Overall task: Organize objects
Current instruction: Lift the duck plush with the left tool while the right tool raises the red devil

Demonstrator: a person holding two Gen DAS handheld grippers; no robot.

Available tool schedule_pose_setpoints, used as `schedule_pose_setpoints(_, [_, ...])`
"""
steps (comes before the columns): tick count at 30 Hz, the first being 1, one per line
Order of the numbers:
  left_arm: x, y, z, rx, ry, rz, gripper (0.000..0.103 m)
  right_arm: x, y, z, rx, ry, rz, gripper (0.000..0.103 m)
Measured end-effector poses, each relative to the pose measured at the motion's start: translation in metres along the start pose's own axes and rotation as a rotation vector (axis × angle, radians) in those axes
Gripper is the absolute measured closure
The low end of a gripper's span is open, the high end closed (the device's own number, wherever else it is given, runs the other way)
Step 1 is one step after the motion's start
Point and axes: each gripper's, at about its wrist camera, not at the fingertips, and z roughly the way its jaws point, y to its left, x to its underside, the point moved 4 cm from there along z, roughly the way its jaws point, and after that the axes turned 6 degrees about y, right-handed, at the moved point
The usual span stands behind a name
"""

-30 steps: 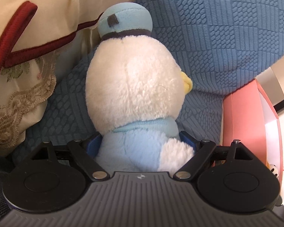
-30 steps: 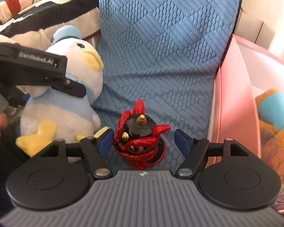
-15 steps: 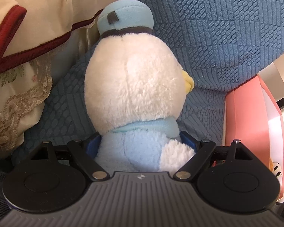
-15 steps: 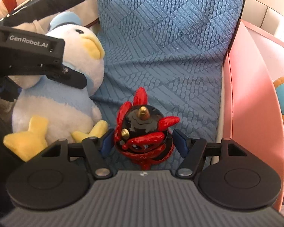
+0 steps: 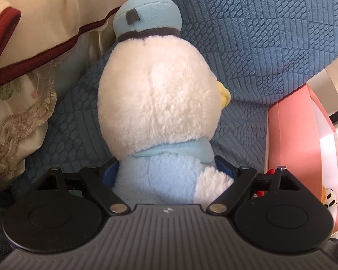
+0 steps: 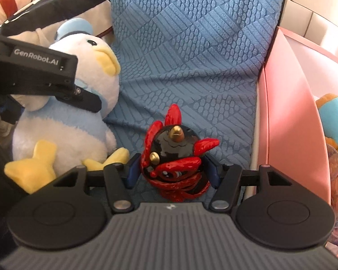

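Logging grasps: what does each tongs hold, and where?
Left tongs clamp the duck at its body, below the collar. Right tongs grip the red figurine by its sides.

open blue cover (image 6: 191,51) ahead, pink bin (image 6: 288,121) walling right

Blue textured sofa cover (image 6: 191,45); cream lace-trimmed cushion (image 5: 18,112) left.
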Motion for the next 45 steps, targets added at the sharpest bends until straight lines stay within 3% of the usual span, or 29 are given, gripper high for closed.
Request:
schedule_pose_setpoints(17, [-0.009, -0.009, 0.02, -0.013, 0.024, 0.024, 0.015, 0.0, 0.001, -0.004, -0.005, 0.028, 0.018, 0.041])
schedule_pose_setpoints(27, [-0.008, -0.004, 0.018, 0.001, 0.0, -0.02, 0.019, -0.003, 0.003, -0.012, -0.016, 0.054, 0.019, 0.041])
schedule_pose_setpoints(38, [0.004, -0.001, -0.005, 0.071, -0.019, -0.056, 0.021, -0.014, -0.003, -0.04, -0.063, 0.03, 0.023, 0.041])
schedule_pose_setpoints(43, [0.008, -0.006, -0.015, 0.118, 0.011, -0.079, 0.021, -0.021, -0.006, -0.061, -0.091, 0.023, 0.03, 0.041])
schedule_pose_setpoints(45, [0.009, -0.012, -0.021, 0.112, 0.009, -0.046, 0.021, -0.026, -0.008, -0.068, -0.096, 0.019, 0.032, 0.041])
